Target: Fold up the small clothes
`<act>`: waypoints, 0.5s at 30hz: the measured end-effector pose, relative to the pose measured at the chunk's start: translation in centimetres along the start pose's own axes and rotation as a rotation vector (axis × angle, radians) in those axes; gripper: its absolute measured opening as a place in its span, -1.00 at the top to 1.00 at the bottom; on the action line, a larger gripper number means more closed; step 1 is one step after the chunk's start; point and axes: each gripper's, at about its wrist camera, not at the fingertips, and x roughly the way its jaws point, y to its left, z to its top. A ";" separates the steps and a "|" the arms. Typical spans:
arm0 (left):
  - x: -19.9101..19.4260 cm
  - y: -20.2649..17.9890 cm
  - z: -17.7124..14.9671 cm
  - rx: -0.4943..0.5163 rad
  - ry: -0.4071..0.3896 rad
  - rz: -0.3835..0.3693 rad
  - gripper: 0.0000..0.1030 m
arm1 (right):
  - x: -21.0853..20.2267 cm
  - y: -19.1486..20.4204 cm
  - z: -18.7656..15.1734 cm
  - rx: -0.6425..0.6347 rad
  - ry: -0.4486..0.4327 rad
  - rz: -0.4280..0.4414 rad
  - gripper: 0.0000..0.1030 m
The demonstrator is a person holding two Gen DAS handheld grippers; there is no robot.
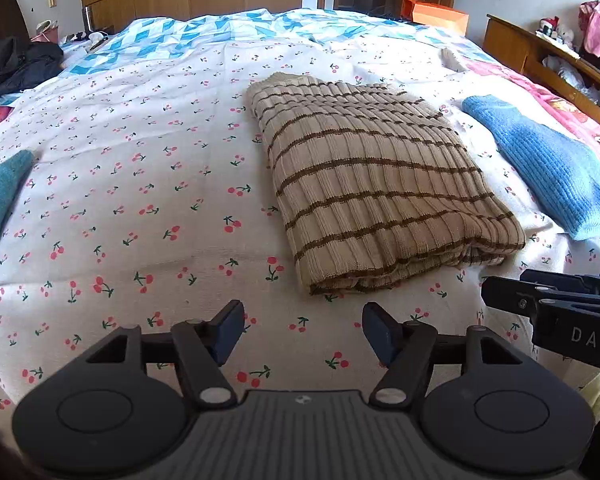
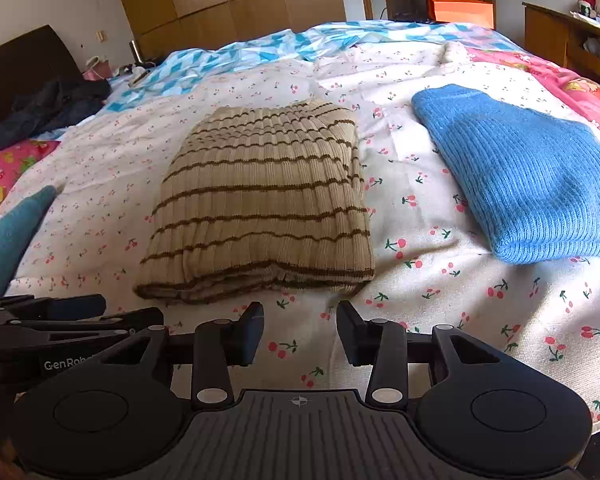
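A beige knit sweater with brown stripes (image 1: 376,184) lies folded into a rectangle on the cherry-print bed sheet (image 1: 140,184); it also shows in the right wrist view (image 2: 264,208). My left gripper (image 1: 304,330) is open and empty, just short of the sweater's near edge. My right gripper (image 2: 300,330) is open and empty, also just short of that edge. Each gripper shows at the side of the other's view: the right one (image 1: 556,312), the left one (image 2: 60,320).
A folded blue knit (image 2: 524,176) lies to the right of the sweater, also seen in the left wrist view (image 1: 548,164). A teal garment (image 2: 8,232) lies at the left. Dark clothes (image 1: 16,64), a blue patterned quilt (image 1: 228,32), a wooden headboard shelf (image 1: 540,60) and wardrobes stand beyond.
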 end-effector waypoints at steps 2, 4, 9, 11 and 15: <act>0.0 -0.2 -0.1 0.010 0.002 0.014 -0.43 | 0.0 0.1 -0.1 -0.007 -0.004 -0.012 0.22; 0.0 -0.5 -0.1 0.021 0.002 0.027 -0.46 | 0.0 0.1 -0.1 -0.003 -0.013 -0.012 0.15; -0.1 -1.1 -0.3 0.045 0.000 0.051 -0.51 | 0.2 -0.2 -0.3 0.017 -0.015 -0.018 0.05; 0.0 -1.3 -0.3 0.049 0.003 0.055 -0.55 | 0.3 -0.3 -0.3 0.023 -0.010 -0.017 0.05; 0.1 -1.6 -0.3 0.061 0.006 0.073 -0.57 | 0.3 -0.3 -0.4 0.025 -0.015 -0.021 -0.01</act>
